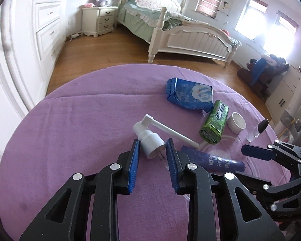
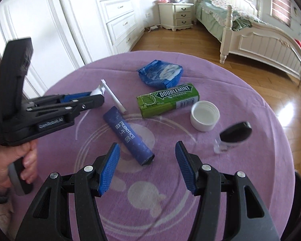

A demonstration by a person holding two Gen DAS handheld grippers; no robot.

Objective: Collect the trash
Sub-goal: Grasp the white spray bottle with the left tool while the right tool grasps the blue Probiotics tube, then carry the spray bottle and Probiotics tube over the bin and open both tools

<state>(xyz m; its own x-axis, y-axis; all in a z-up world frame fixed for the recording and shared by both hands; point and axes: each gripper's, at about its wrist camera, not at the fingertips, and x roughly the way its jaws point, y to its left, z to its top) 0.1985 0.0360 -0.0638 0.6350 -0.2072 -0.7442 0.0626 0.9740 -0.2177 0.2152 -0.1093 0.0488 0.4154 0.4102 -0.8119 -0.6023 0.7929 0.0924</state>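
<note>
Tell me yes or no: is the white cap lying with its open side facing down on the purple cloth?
No. In the right wrist view the white cap sits open side up, its hollow inside showing.

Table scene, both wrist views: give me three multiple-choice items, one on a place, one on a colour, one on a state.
1. What lies between the left gripper fingers?
A. spray pump head
B. gum pack
C. bottle cap

2. What colour is the Doublemint pack?
A. red
B. green
C. yellow

3. How does the white cap sit?
A. open side up
B. open side down
C. screwed on a bottle

Answers:
1 A: the white spray pump head sits between the blue pads.
2 B: its wrapper is green.
3 A: its hollow inside shows.
</note>
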